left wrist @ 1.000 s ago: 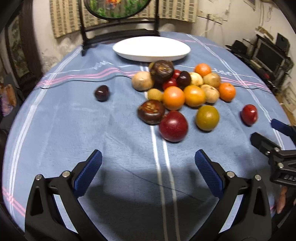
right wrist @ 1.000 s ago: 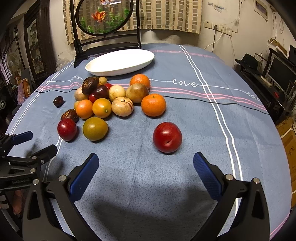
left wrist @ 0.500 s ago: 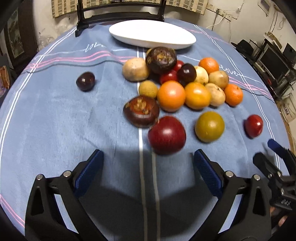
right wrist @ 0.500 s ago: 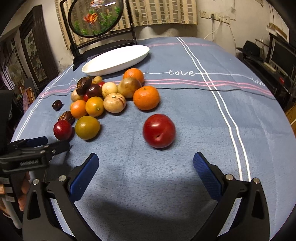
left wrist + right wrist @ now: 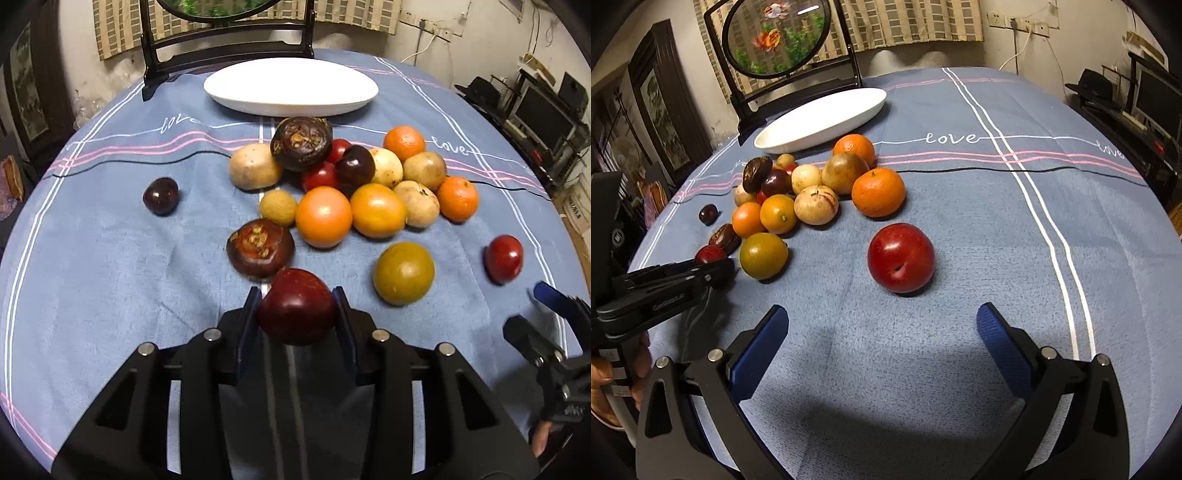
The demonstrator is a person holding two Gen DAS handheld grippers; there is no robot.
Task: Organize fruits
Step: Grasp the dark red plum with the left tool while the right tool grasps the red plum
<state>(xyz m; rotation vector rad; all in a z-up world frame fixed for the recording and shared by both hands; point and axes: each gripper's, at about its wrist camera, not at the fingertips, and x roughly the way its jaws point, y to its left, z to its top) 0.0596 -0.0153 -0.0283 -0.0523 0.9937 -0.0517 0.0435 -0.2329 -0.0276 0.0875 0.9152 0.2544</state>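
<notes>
Blue striped cloth covers the table (image 5: pixel 92 258), with a white dish (image 5: pixel 291 86) at its far side. At left, the left claw (image 5: pixel 297 308) is closing its jaws on a dark red plum (image 5: pixel 297 306), both pads against it. Beside it lies the fruit pile (image 5: pixel 351 192). Farther right, the right claw (image 5: pixel 882 332) gapes open, empty, just short of a bright red plum (image 5: pixel 901 257).

We see the fruit pile (image 5: pixel 354 184) mid-table (image 5: pixel 92 277), the plate (image 5: pixel 291 86) behind it, one plum (image 5: pixel 901 257) apart to its right.
</notes>
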